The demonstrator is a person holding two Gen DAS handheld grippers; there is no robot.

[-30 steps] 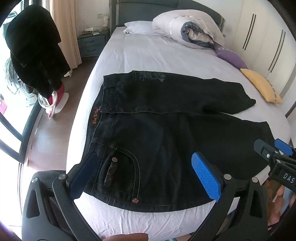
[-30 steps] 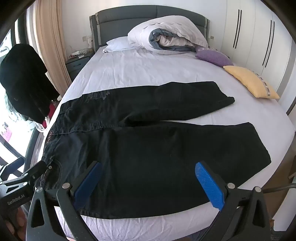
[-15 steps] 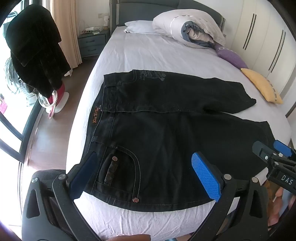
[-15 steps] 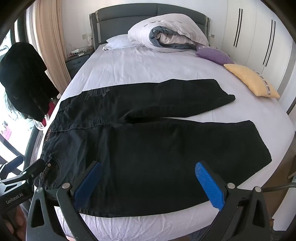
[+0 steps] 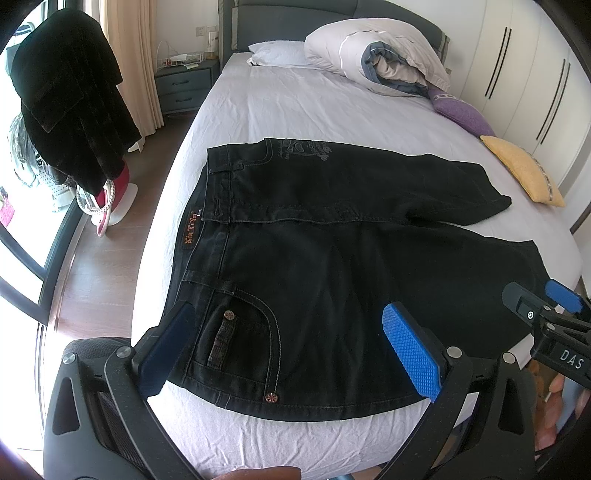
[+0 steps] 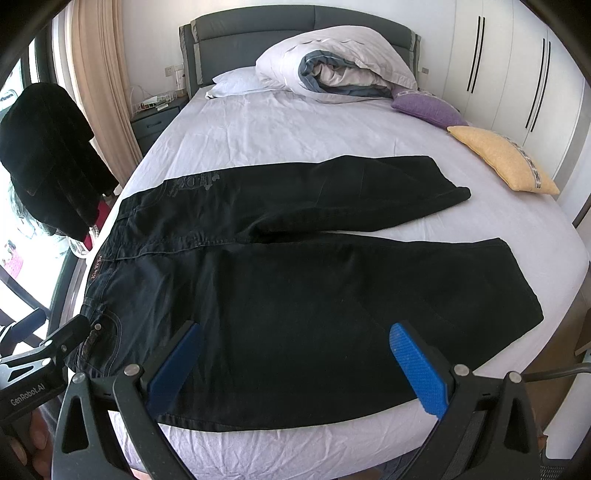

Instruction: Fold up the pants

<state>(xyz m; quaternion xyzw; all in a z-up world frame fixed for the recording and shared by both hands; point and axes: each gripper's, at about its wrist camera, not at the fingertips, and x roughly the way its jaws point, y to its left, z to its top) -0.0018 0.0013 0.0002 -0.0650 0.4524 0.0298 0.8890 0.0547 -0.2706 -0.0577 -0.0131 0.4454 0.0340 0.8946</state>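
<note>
Two grippers' jaws wide, empty, black pants (image 6: 295,280) flat on bed (image 6: 295,133)

Both wrist views look from the foot of the bed (image 5: 295,107) toward the headboard (image 6: 258,26) at 12 o'clock, close above the near edge. The left view sits over the waistband end, the right over the legs. Both share the pants (image 5: 332,266), pillows and each other's hand-held gripper at the frame edge.
</note>
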